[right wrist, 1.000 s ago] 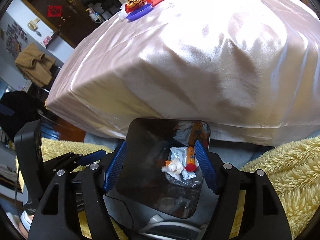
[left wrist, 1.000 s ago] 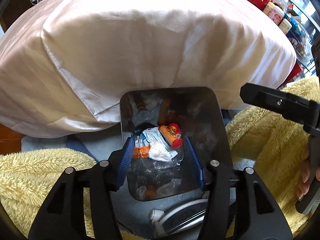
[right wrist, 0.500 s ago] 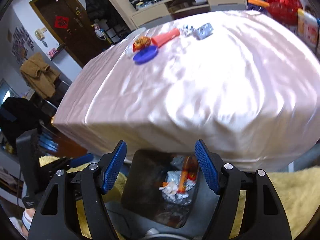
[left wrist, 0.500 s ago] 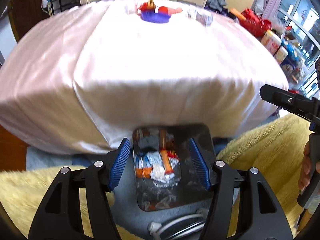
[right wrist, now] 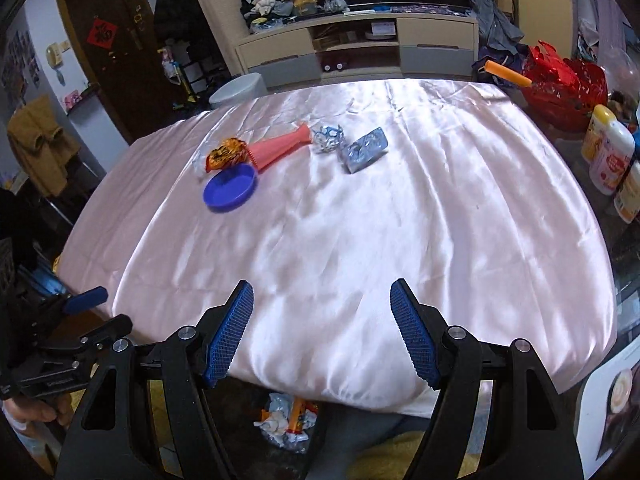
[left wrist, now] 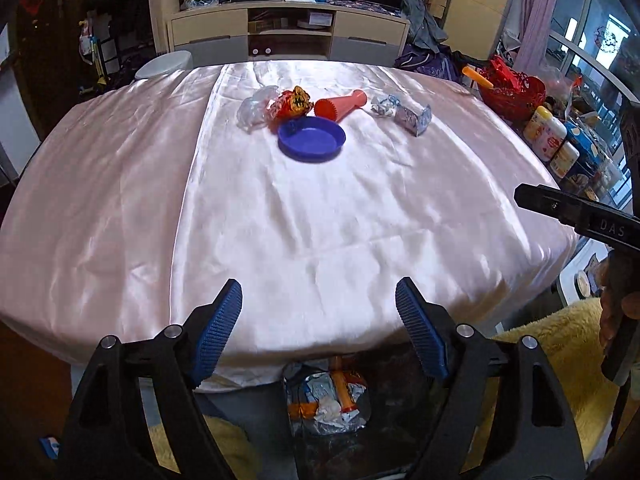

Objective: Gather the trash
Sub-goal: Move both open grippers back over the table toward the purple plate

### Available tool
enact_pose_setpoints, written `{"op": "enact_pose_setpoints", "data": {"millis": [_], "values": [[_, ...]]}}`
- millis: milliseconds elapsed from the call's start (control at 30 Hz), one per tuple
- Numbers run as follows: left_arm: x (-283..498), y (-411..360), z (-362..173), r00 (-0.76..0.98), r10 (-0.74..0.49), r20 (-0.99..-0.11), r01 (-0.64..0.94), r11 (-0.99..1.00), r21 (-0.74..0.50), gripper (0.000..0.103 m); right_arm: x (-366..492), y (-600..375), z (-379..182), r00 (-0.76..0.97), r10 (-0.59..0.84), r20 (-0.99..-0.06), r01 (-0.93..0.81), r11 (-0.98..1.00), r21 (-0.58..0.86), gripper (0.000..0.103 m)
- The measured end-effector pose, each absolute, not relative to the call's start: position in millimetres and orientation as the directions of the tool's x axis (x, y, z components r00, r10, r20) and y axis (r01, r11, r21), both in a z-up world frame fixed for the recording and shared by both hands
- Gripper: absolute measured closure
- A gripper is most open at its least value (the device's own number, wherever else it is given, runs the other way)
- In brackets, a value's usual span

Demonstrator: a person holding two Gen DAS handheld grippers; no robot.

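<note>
Trash lies at the far side of a table under a pink satin cloth point(left wrist: 280, 208): a red-orange snack wrapper point(left wrist: 291, 102) point(right wrist: 226, 152), a clear plastic wrapper point(left wrist: 252, 110), a crumpled foil ball point(left wrist: 383, 105) point(right wrist: 329, 138) and a silver foil packet point(left wrist: 414, 117) point(right wrist: 365, 149). A blue dish point(left wrist: 312, 139) point(right wrist: 230, 189) and an orange-red cone point(left wrist: 342, 105) point(right wrist: 280, 148) lie among them. A bin with wrappers point(left wrist: 328, 400) point(right wrist: 286, 420) sits below the near table edge. My left gripper point(left wrist: 319, 328) and right gripper point(right wrist: 322, 328) are open and empty above that edge.
A red basket point(left wrist: 514, 88) point(right wrist: 560, 84) and several bottles point(left wrist: 546, 134) point(right wrist: 608, 152) stand to the right of the table. A TV cabinet point(left wrist: 288, 36) stands behind it. A yellow fluffy blanket point(left wrist: 556, 344) lies at the near right.
Both grippers have risen and tilted up from over the bin to the table edge. The table top and its trash have come into view. Both stay open and empty.
</note>
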State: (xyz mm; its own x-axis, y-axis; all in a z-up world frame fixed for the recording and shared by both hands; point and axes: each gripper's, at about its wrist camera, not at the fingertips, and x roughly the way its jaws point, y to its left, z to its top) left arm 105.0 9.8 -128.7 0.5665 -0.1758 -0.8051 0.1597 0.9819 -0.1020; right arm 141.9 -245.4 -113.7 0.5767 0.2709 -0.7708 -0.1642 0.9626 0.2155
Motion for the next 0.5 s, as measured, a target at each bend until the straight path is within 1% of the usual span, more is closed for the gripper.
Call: {"op": "enact_pose_setpoints", "data": {"millis": [67, 233, 500], "values": [[122.5, 8.0, -129.8, 0.564, -0.177, -0.807, 0.158, 0.982, -0.105, 0.027, 160.9, -246.0, -115.6, 0.572, 0.255, -0.779, -0.151, 0.967, 0.206, 0.029], [168.6, -0.2, -137.3, 0.546, -0.188, -0.816, 0.149, 0.981, -0.126, 0.027, 209.0, -240.3, -124.8, 0.565, 0.236, -0.791, -0.123, 0.972, 0.202, 0.029], [234.2, -13.0, -150.4, 0.56, -0.125, -0.819, 0.13, 0.99, -0.062, 0.027, 274.8, -226.9, -154.3, 0.519, 0.194, -0.833, -0.08, 0.981, 0.178, 0.029]]}}
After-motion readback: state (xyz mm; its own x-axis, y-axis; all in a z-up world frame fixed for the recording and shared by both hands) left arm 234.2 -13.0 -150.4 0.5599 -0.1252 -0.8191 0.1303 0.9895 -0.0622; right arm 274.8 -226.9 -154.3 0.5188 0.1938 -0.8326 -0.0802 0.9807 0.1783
